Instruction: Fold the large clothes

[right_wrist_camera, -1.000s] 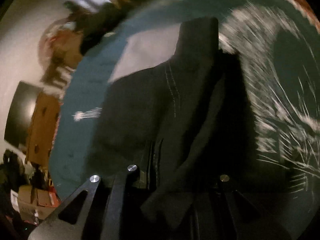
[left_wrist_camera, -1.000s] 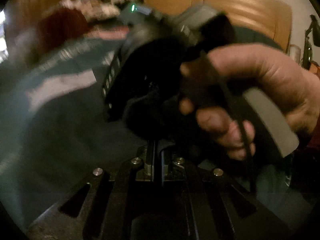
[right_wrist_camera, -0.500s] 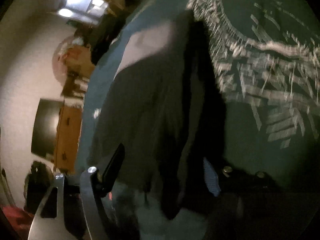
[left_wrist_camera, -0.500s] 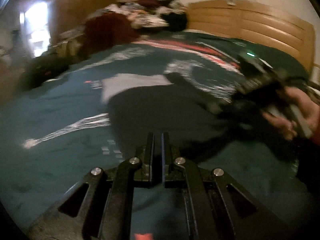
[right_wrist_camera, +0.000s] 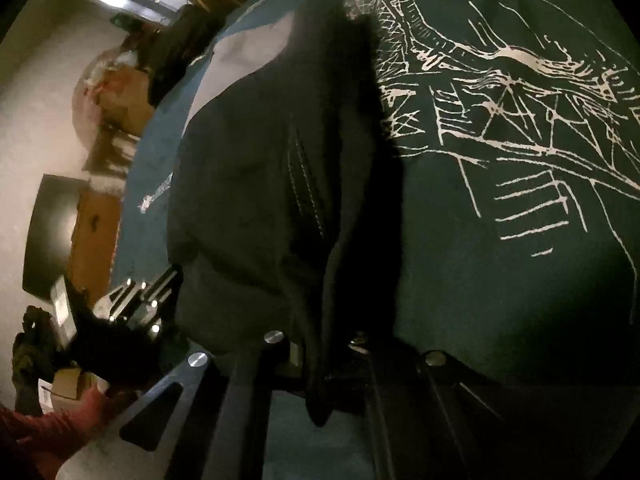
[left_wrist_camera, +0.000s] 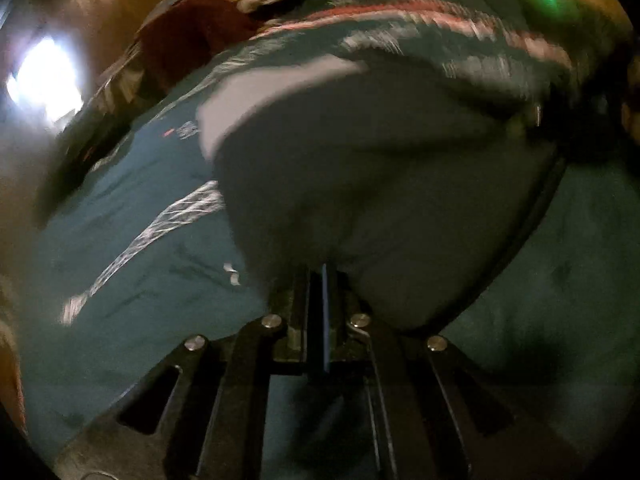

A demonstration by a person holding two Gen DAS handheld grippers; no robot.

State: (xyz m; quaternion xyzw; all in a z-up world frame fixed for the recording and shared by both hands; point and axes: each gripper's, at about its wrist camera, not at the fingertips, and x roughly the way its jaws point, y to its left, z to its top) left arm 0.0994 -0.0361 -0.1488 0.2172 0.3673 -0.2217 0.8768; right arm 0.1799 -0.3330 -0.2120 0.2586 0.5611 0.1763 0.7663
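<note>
Right now the dark garment (right_wrist_camera: 256, 184) lies on the teal bedspread (right_wrist_camera: 500, 280), stretching away from both grippers towards the far side of the bed. The right gripper (right_wrist_camera: 320, 364) has just been closing and now pinches a fold of its near edge. The left gripper (left_wrist_camera: 318, 312), jaws pressed together, sits at the same near edge, though the blur hides whether cloth is caught

No readable text, label, brand or number is showing in either view. The teal bedspread (right_wrist_camera: 500, 240) is carrying only a pale line drawing (right_wrist_camera: 512, 112), no letters, and the left wrist view is blurring whatever small marks lie on it.
</note>
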